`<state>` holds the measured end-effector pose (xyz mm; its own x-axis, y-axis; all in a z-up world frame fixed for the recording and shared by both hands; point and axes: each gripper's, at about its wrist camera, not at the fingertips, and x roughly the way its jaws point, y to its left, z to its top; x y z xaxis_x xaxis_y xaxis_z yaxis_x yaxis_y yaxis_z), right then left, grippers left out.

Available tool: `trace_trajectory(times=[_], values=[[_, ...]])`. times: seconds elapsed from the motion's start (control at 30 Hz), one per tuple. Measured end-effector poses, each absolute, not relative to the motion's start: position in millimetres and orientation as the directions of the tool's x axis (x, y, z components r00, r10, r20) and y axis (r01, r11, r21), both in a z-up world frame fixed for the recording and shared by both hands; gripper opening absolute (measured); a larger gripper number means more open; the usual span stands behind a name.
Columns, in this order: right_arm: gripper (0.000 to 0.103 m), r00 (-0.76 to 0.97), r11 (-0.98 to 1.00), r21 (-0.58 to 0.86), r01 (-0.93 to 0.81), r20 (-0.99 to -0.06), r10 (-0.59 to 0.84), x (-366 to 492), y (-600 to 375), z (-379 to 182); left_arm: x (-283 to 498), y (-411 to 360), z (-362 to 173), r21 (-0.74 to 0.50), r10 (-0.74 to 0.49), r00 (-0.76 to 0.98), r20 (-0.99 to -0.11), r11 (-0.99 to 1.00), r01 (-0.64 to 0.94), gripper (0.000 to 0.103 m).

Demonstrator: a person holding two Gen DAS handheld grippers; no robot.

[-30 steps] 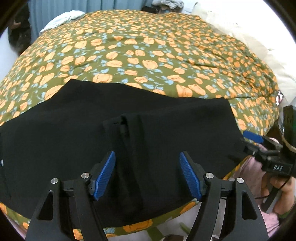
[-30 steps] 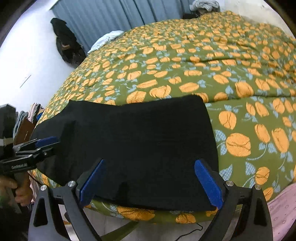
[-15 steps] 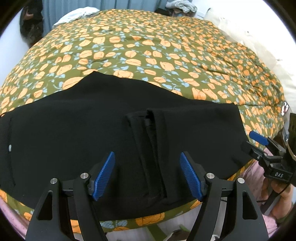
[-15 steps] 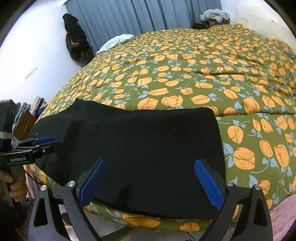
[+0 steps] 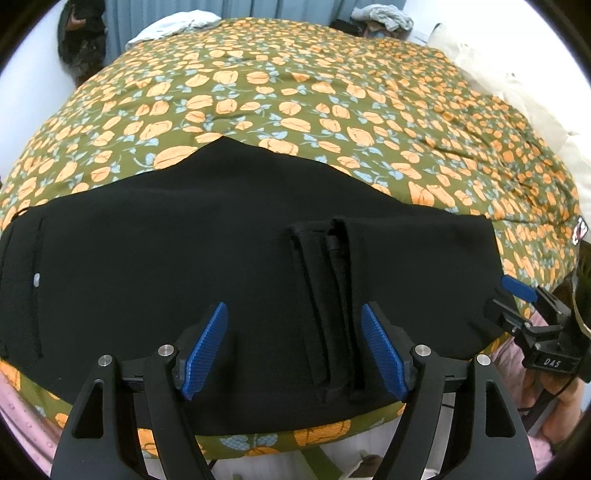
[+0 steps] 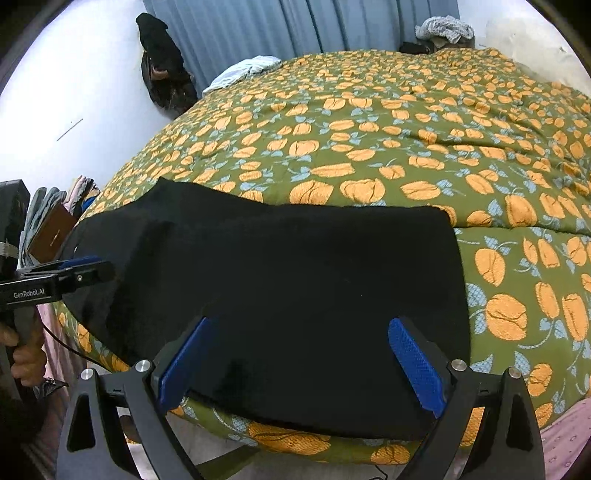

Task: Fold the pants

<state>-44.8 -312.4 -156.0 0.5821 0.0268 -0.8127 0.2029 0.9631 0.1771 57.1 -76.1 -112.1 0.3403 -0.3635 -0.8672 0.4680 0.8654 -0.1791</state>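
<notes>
Black pants point(image 5: 184, 258) lie flat across the near edge of a bed with an olive cover printed with orange flowers point(image 5: 295, 92). A folded ridge of black cloth point(image 5: 332, 295) runs toward me in the left wrist view. My left gripper point(image 5: 295, 350) hovers over the pants beside that ridge, open, nothing between its blue pads. The right wrist view shows the other end of the pants point(image 6: 295, 277), smooth and squared off. My right gripper point(image 6: 299, 365) hangs open above their near edge. Each gripper shows at the other view's side, the right gripper point(image 5: 517, 295) and the left gripper point(image 6: 74, 267).
Pale cloth point(image 6: 247, 70) lies at the bed's far corner by blue curtains point(image 6: 295, 26). A dark bag point(image 6: 162, 62) hangs on the white wall. Grey clothes point(image 6: 443, 29) sit behind the bed. A stack of clothes point(image 6: 55, 218) stands left of the bed. Pink fabric point(image 6: 565, 443) lies below the bed's edge.
Both views have shifted and rolled a little: the pants sit further right in the left wrist view, showing more of their left end. Both grippers stay open and the pants lie as before.
</notes>
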Motion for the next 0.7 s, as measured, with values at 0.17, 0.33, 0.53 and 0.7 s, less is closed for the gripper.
trace_trajectory(times=[0.17,0.33,0.53,0.7], values=[[0.096,0.544,0.961,0.183,0.207,-0.838,0.043,-40.5,-313.3,-166.4,58.3,-72.9,-112.6,-0.174,-0.353,0.346,-0.869,0.874,0.454,0.078],[0.096,0.543,0.960,0.188,0.207,-0.838,0.048,-40.4,-313.8,-167.8,60.7,-68.8,-111.5,-0.172,-0.345,0.354,-0.869,0.882,0.438,0.078],[0.096,0.545,0.958,0.193,0.210,-0.837,0.049,-41.2,-314.3,-167.6,83.3,-39.2,-97.7,-0.087,-0.273,0.434,-0.859,0.912,0.401,0.078],[0.096,0.548,0.957,0.198,0.213,-0.835,0.051,-42.2,-314.9,-166.7,133.0,29.6,-85.6,0.025,-0.123,0.498,-0.859,0.960,0.280,0.095]])
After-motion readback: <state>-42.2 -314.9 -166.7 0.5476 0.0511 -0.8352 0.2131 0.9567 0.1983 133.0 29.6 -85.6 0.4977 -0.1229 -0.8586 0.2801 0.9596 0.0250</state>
